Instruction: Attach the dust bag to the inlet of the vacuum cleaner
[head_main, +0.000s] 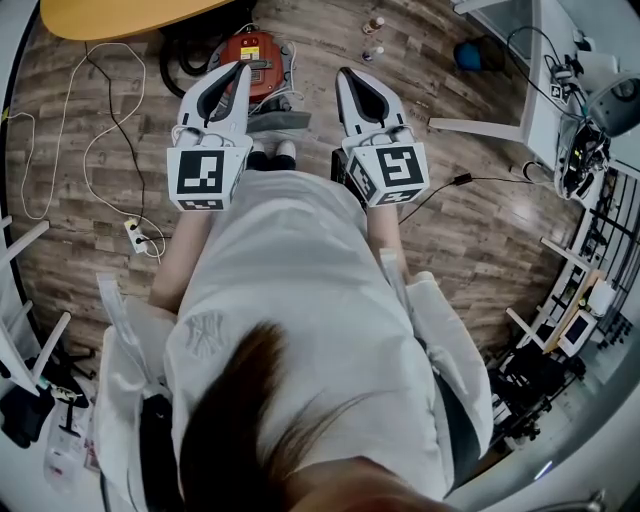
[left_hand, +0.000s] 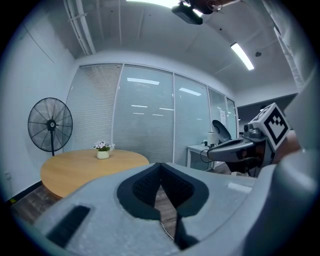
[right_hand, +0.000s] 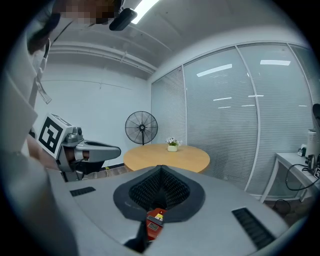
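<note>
A red vacuum cleaner (head_main: 256, 58) stands on the wood floor ahead of me, with its black hose curled at its left. A grey flat piece (head_main: 278, 122) lies just in front of it; I cannot tell whether this is the dust bag. My left gripper (head_main: 243, 68) is held level over the vacuum's near side, jaws shut and empty. My right gripper (head_main: 345, 75) hangs parallel to it on the right, also shut and empty. Below the closed tips of the right gripper (right_hand: 160, 167) the vacuum cleaner (right_hand: 155, 222) shows. The left gripper (left_hand: 160, 165) has its pads together.
A round wooden table (head_main: 120, 15) stands at the far left, with a flower pot (left_hand: 103, 150) on it and a standing fan (left_hand: 50, 125) behind. A power strip (head_main: 140, 236) and white cable lie on the floor at left. Two bottles (head_main: 373, 25) and a white desk (head_main: 530, 90) are at right.
</note>
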